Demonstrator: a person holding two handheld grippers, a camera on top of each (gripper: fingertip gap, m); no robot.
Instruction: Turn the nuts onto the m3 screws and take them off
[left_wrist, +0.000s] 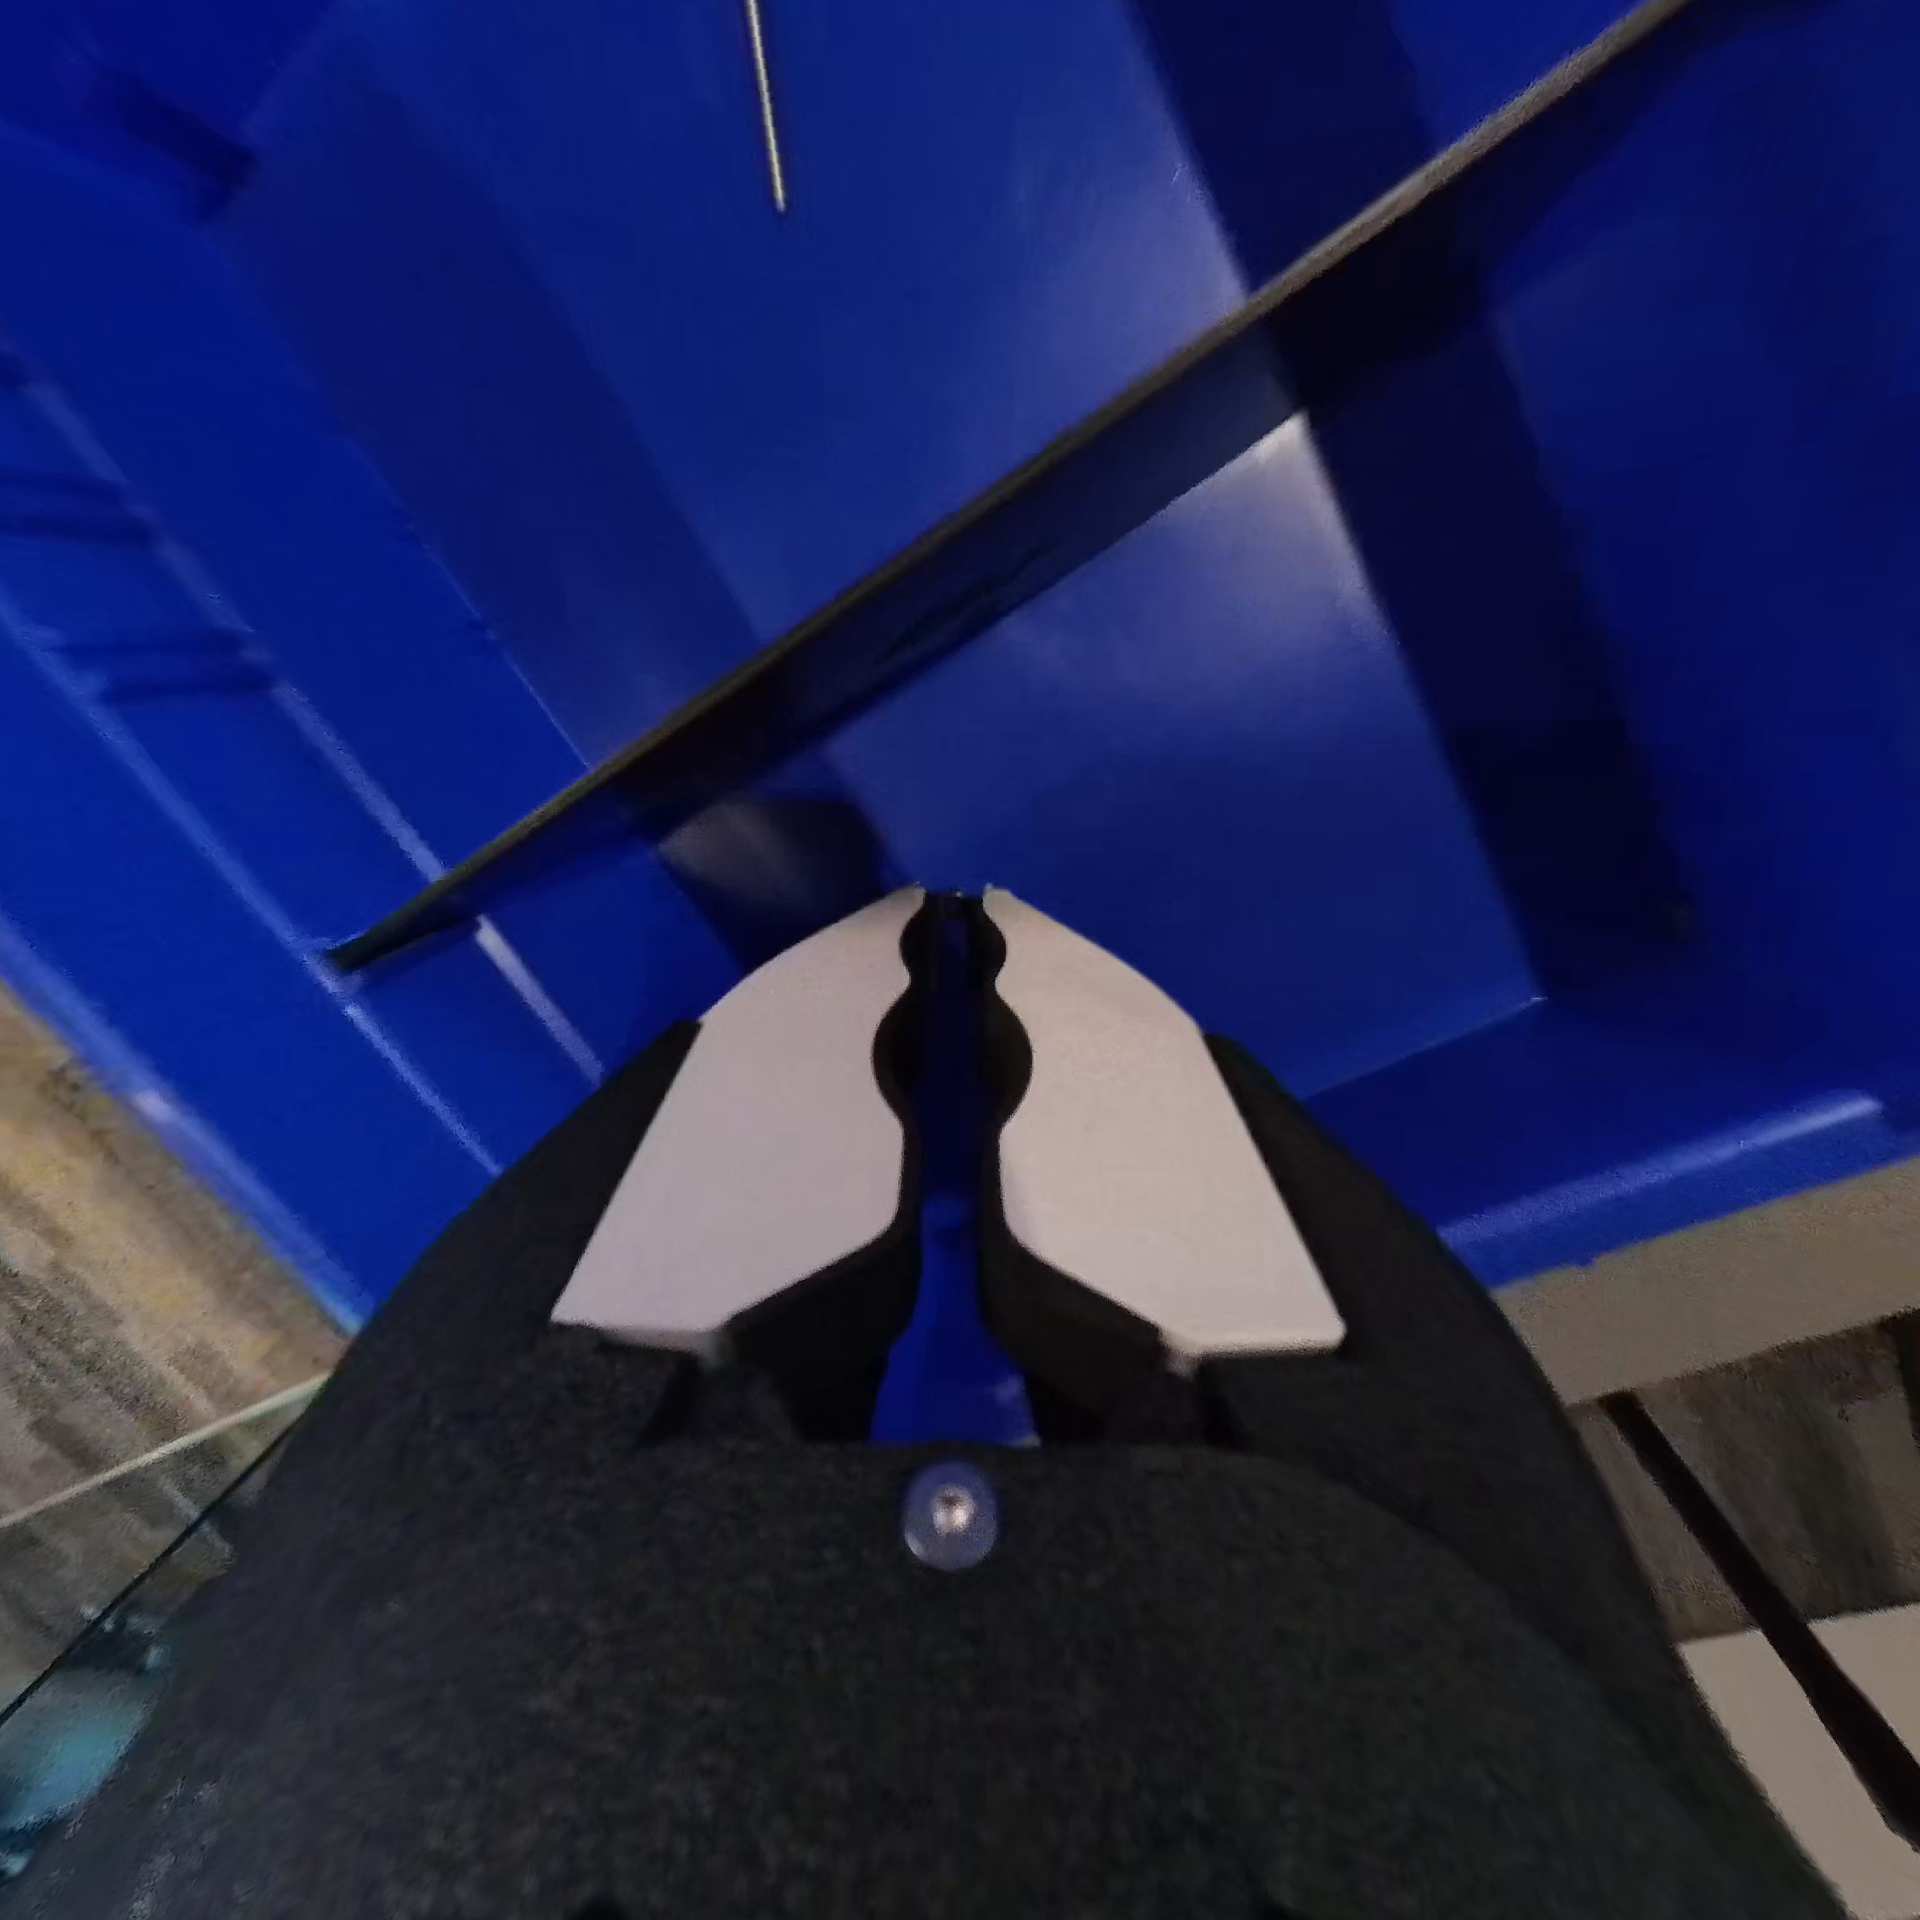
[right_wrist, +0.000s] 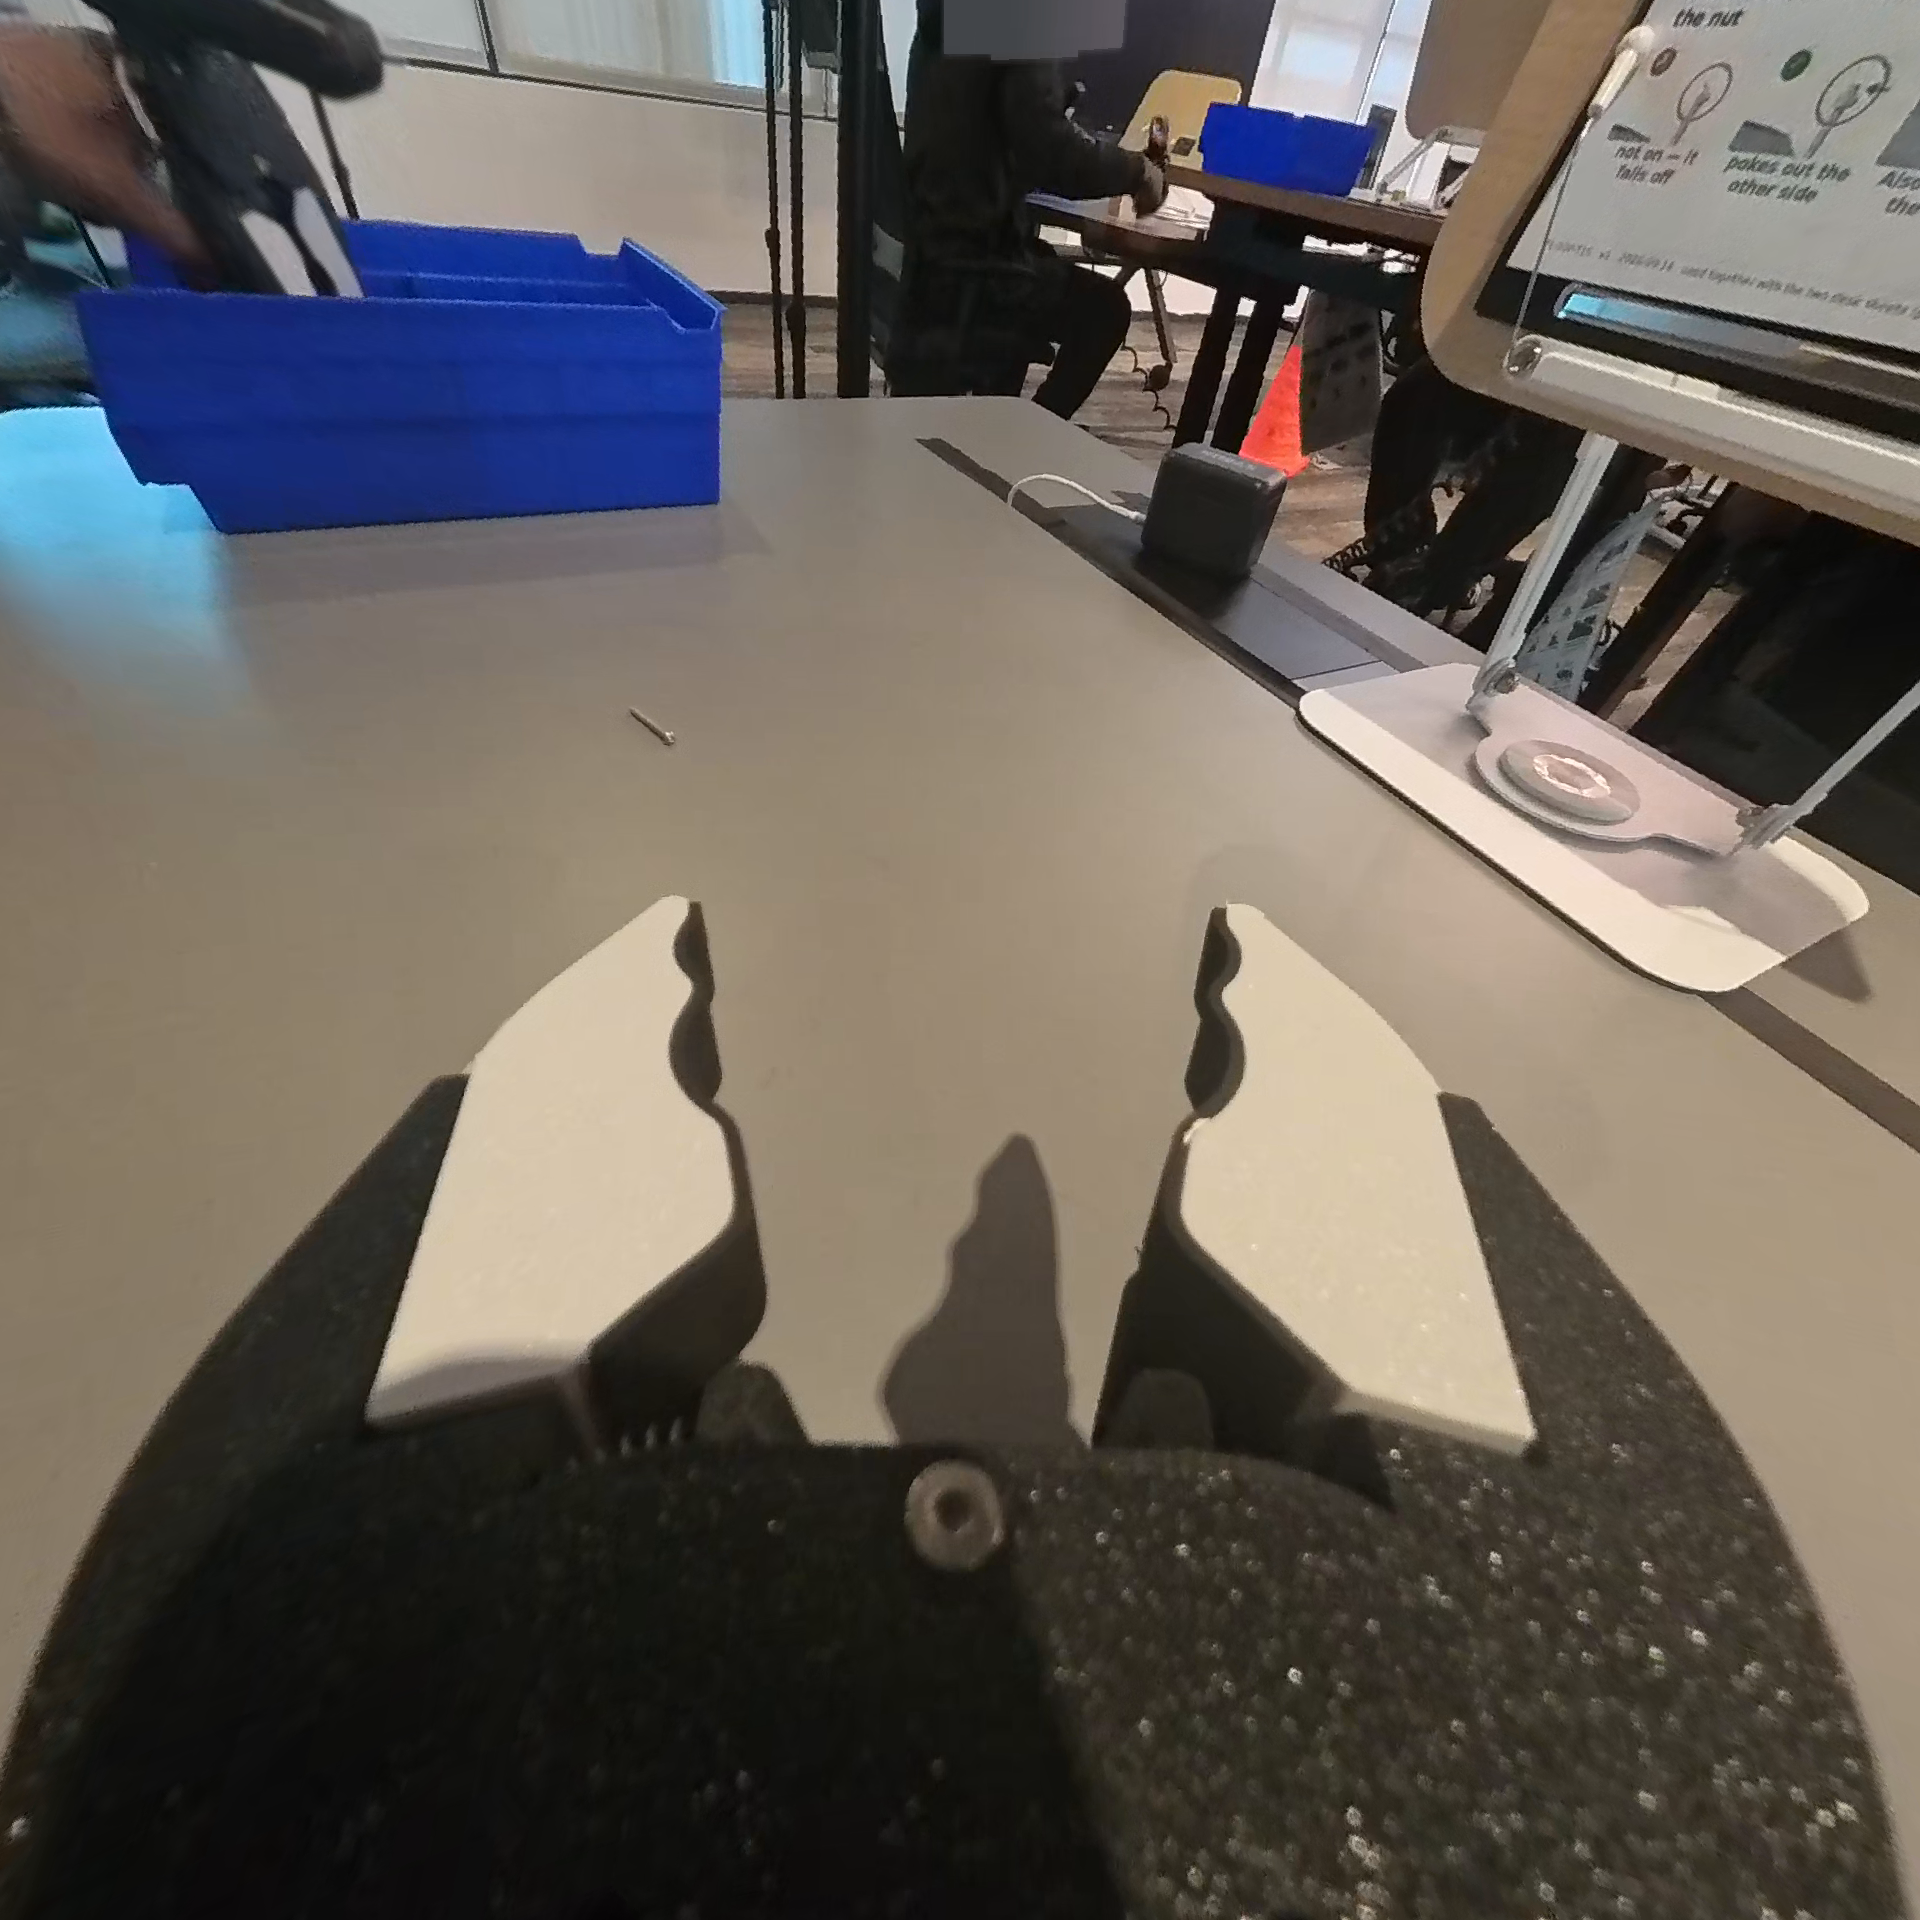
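Note:
In the left wrist view my left gripper (left_wrist: 954, 896) is down inside the blue bin (left_wrist: 1143, 727). Its white fingers (left_wrist: 790, 1143) are closed to a narrow slit, with a tiny dark piece, seemingly a nut (left_wrist: 954, 906), pinched at the tips. A thin screw (left_wrist: 767, 114) lies on the bin floor beyond a black divider (left_wrist: 935, 561). In the right wrist view my right gripper (right_wrist: 956, 914) is open and empty, low over the grey table (right_wrist: 935, 727). A small screw (right_wrist: 652, 725) lies on the table ahead of it. The left gripper (right_wrist: 296, 244) shows far off, dipping into the blue bin (right_wrist: 436, 405).
A white stand base (right_wrist: 1558, 831) carrying a tilted instruction screen (right_wrist: 1714, 208) stands at the right. A dark charger block (right_wrist: 1210, 509) with a white cable sits on a black strip at the table's far edge. A person sits at another table behind, near an orange cone (right_wrist: 1280, 416). The gap from one gripper's tips to the other's is roughly 60 cm.

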